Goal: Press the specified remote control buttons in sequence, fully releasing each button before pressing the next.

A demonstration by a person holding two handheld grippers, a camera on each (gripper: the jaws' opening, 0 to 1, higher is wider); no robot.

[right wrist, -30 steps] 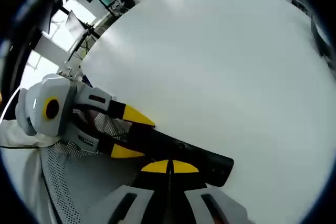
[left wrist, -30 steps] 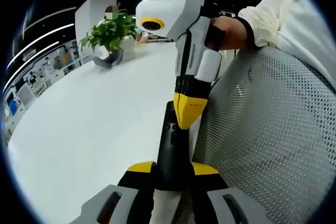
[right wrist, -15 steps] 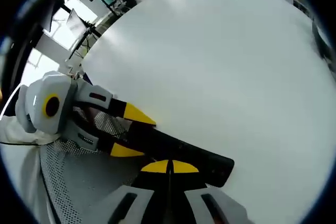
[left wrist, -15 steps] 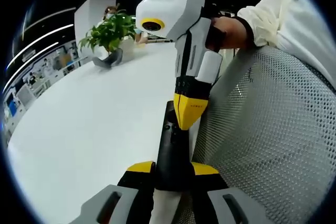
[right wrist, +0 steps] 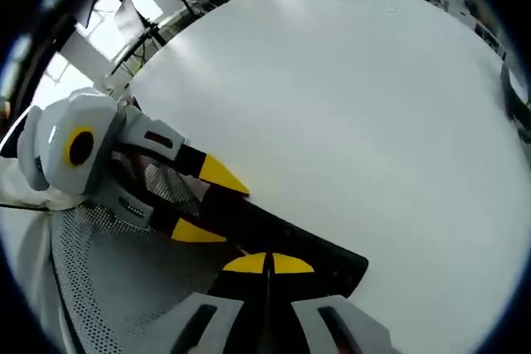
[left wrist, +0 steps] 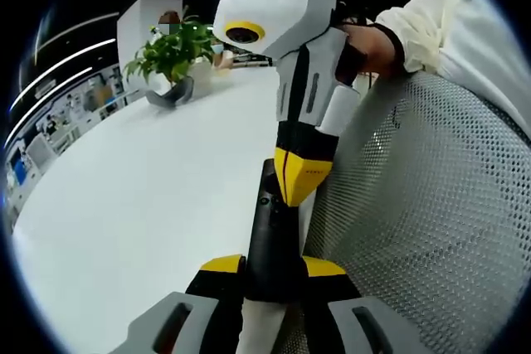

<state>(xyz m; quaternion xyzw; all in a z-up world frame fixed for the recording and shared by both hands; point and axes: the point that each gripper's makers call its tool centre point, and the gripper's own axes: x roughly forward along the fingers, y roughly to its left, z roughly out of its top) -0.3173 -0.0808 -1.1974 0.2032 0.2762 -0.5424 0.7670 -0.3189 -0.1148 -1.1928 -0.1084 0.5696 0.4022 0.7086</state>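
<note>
A black remote control (left wrist: 270, 238) lies lengthwise between the yellow-tipped jaws of my left gripper (left wrist: 272, 265), which is shut on its near end. My right gripper (left wrist: 296, 192) comes down from above with both jaws shut into one yellow point resting on the remote's upper face near its buttons. In the right gripper view, the shut right gripper (right wrist: 267, 263) touches the remote (right wrist: 282, 234) from below in the picture. There the left gripper (right wrist: 211, 203) reaches in from the left, its two yellow tips on either side of the remote.
A wide white table (left wrist: 149, 180) spreads to the left, with a potted plant (left wrist: 170, 49) at its far end. A grey mesh chair back (left wrist: 423, 213) stands close on the right. A person's pale sleeve (left wrist: 452, 26) holds the right gripper.
The right gripper's body has tipped up and back a little while its tip stays at the remote. The left gripper and the remote have not moved.
</note>
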